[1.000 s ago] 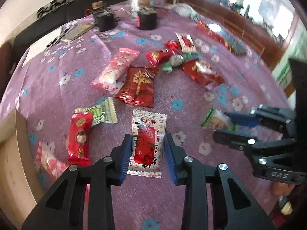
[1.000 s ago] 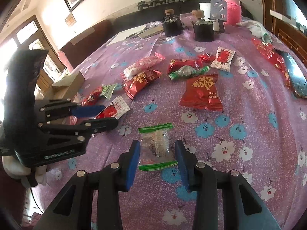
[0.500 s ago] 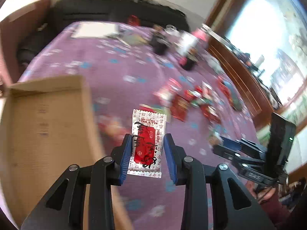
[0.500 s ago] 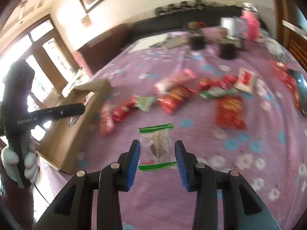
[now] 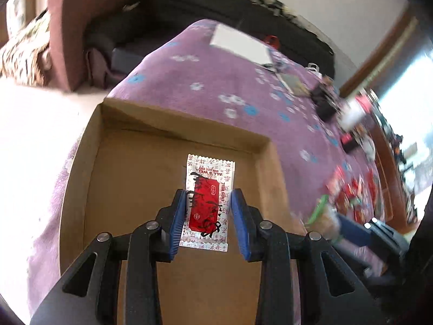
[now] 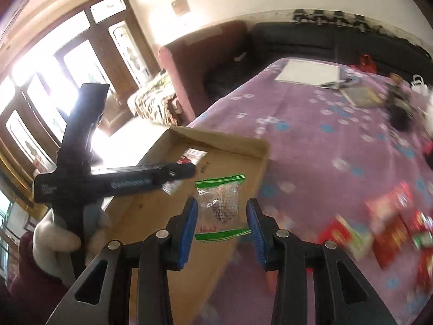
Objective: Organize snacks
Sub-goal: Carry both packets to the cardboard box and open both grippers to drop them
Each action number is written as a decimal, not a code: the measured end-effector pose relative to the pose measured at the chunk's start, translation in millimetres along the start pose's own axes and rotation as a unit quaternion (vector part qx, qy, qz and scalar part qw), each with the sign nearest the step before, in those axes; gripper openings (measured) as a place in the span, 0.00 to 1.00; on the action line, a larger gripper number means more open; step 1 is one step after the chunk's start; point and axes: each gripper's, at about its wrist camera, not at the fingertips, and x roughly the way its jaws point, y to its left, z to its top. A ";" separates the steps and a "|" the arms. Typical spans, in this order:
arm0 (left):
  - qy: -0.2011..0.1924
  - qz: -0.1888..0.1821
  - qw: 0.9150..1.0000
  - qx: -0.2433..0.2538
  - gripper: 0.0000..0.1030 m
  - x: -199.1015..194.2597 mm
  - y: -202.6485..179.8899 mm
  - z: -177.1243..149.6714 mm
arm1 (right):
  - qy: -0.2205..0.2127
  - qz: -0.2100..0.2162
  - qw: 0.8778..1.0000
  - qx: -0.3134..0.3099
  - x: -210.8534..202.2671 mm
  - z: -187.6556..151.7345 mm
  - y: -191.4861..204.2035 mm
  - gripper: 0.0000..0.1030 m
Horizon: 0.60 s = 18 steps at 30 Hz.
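My left gripper (image 5: 207,216) is shut on a white and red snack packet (image 5: 208,200) and holds it over the open cardboard box (image 5: 119,162). My right gripper (image 6: 221,222) is shut on a clear packet with green ends (image 6: 220,205) and holds it above the box's right wall (image 6: 259,159). The left gripper also shows in the right wrist view (image 6: 186,172), reaching over the box with its packet. The right gripper shows at the lower right of the left wrist view (image 5: 349,230). Several red snack packets (image 6: 389,224) lie blurred on the purple flowered tablecloth (image 6: 324,140).
The box sits at the table's left edge. A white paper sheet (image 6: 308,73) and dark cups (image 6: 400,111) stand at the far end of the table. A dark sofa (image 6: 324,38) and a maroon armchair (image 6: 205,54) lie beyond. A window door is at the left.
Both grippers have lifted their packets off the tablecloth and swung left. They now hang over the cardboard box, with the snack pile left behind at the right.
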 end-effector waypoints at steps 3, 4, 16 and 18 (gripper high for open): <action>0.001 0.006 1.000 -0.023 0.31 9.7 13.8 6.4 | 0.020 -0.018 0.999 -0.024 36.4 11.0 12.3 0.37; -0.001 0.010 1.000 -0.028 0.31 11.2 16.3 7.5 | 0.026 -0.024 0.999 -0.031 46.5 12.8 14.5 0.37; -0.013 0.010 0.999 -0.033 0.34 3.8 18.3 12.4 | 0.012 -0.049 0.998 -0.041 60.6 20.0 12.2 0.45; -0.017 0.012 0.999 -0.040 0.34 -2.8 18.5 11.3 | -0.001 -0.046 0.998 -0.030 46.7 21.8 7.6 0.46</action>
